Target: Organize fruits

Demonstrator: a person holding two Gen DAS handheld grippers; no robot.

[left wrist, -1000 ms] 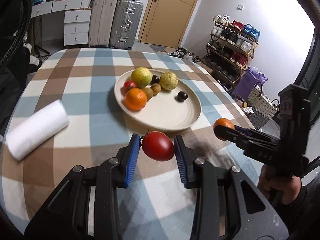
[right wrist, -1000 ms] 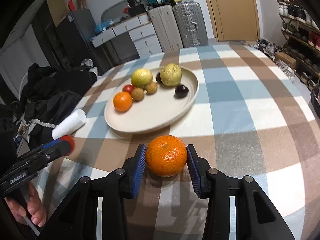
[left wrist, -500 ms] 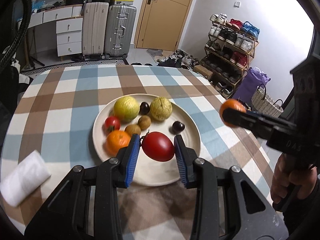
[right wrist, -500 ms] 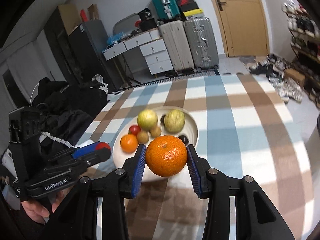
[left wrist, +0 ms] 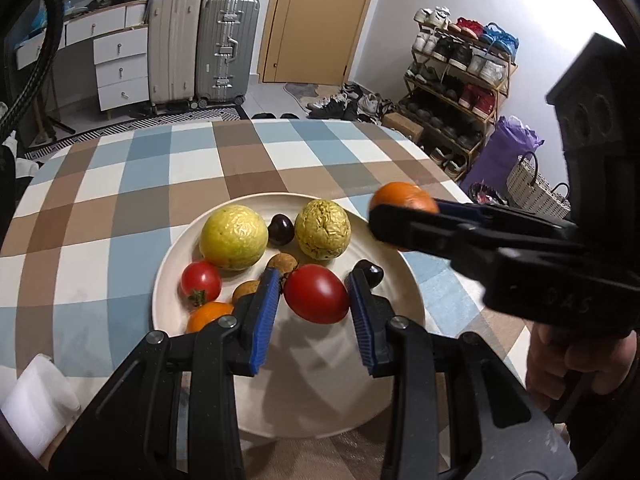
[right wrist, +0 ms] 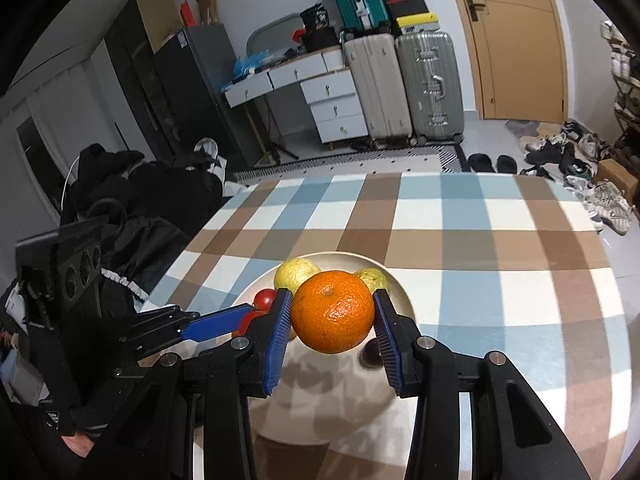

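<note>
My left gripper [left wrist: 314, 298] is shut on a red tomato [left wrist: 316, 299] and holds it above the cream plate [left wrist: 328, 396]. The plate holds two yellow-green fruits [left wrist: 234, 237], a small tomato [left wrist: 201, 284], an orange [left wrist: 208, 314], brown longans [left wrist: 282, 261] and dark plums [left wrist: 280, 229]. My right gripper [right wrist: 330, 322] is shut on an orange [right wrist: 332, 311], held above the plate's [right wrist: 336, 420] right side; it shows in the left wrist view [left wrist: 404, 216] too. The left gripper also shows at the left of the right wrist view [right wrist: 224, 322].
The plate sits on a round table with a checked cloth [left wrist: 120, 200]. A white paper roll [left wrist: 38, 404] lies at the near left. Suitcases [left wrist: 200, 48], drawers, a door and a shoe rack [left wrist: 460, 80] stand beyond the table.
Both grippers have risen and moved forward over the plate, each still holding its fruit. The orange has come in over the plate's right rim.
</note>
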